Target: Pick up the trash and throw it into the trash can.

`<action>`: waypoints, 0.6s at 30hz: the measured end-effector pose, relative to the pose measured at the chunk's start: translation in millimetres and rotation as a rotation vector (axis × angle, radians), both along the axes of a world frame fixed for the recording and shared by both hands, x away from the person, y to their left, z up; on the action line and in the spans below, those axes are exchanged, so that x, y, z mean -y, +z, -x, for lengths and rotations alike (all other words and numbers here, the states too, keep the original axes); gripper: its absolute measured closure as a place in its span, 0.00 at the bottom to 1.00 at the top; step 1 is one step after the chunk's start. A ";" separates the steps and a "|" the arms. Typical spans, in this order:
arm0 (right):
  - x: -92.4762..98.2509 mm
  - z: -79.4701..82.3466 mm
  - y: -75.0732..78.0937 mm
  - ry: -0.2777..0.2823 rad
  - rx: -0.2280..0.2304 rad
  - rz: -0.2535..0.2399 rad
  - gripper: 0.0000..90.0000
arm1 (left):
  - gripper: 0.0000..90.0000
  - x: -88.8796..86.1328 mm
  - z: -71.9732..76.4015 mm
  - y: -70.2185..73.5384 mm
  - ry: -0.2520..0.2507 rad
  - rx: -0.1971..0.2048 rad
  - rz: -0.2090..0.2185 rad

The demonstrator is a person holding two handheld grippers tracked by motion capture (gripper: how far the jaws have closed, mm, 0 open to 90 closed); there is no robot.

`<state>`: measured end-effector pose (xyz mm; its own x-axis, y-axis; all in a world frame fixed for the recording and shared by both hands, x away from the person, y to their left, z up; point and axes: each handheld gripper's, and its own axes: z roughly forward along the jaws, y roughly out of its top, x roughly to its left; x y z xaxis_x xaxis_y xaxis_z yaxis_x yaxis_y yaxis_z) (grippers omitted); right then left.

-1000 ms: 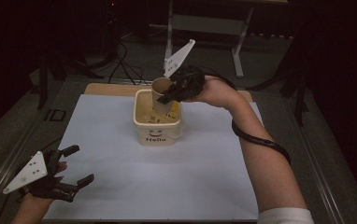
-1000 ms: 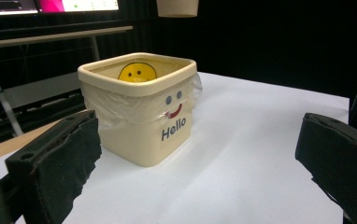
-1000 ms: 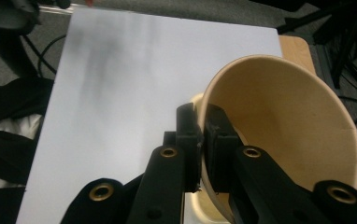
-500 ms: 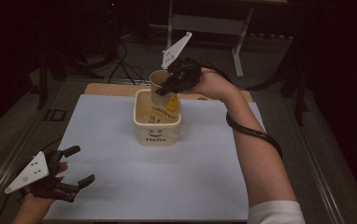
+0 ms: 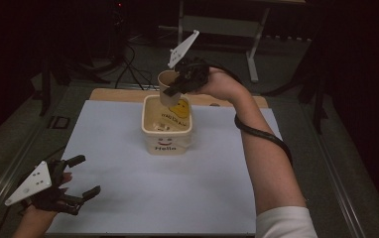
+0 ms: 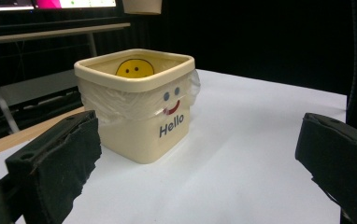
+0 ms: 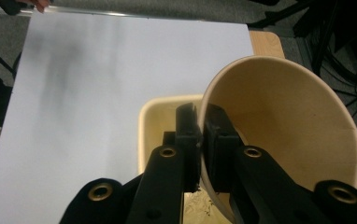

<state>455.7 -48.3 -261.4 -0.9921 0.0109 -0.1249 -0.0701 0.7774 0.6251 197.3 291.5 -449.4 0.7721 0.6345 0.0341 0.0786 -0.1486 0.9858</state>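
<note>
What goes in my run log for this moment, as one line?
right gripper: shut on paper cup rim, above bin | cup: looks empty | left gripper: open, idle

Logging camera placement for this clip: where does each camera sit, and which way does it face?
High view: above the person's side, facing forward and down on the white sheet; both forearms show.
Left gripper view: low over the table, facing the Hello tub; its open black pads show.
Right gripper view: above the tub, facing down; jaws pinch the paper cup wall.
Shared: the tub.

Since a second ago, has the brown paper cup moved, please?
Yes: the brown paper cup, clamped in the right gripper, shifted towards the cream Hello tub's far-left rim.
</note>
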 end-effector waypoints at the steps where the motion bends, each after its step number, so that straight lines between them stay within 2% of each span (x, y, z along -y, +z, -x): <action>1: -0.9 -0.8 -0.7 -0.003 -0.002 0.007 0.94 | 0.01 0.0 -0.1 0.0 0.000 0.000 0.000; 2: -1.6 -2.0 -1.4 -0.003 0.001 0.010 0.91 | 0.01 -0.1 -0.1 -0.1 -0.001 -0.001 0.001; 4: -3.4 -4.4 -1.5 -0.053 -0.021 0.000 0.72 | 0.01 -0.1 0.0 0.0 -0.001 0.000 0.003; 5: -3.4 -4.4 -1.5 -0.053 -0.021 0.000 0.72 | 0.01 -0.1 0.0 0.0 -0.001 0.000 0.003; 6: -4.8 -5.1 -1.1 -0.070 -0.036 0.006 0.63 | 0.01 -0.2 -0.2 0.0 -0.002 0.001 0.002; 10: -5.6 -3.5 0.5 -0.078 -0.029 0.023 0.59 | 0.01 0.1 -0.2 0.0 -0.003 0.001 0.001; 18: -0.5 1.6 8.2 -0.098 -0.035 0.008 0.53 | 0.01 1.1 -0.4 0.0 -0.003 -0.001 -0.002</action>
<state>454.1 -47.7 -253.2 -0.9901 0.1071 -0.0906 0.0281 0.7845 0.6195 197.7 290.3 -449.4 0.7743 0.6319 0.0348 0.0786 -0.1507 0.9854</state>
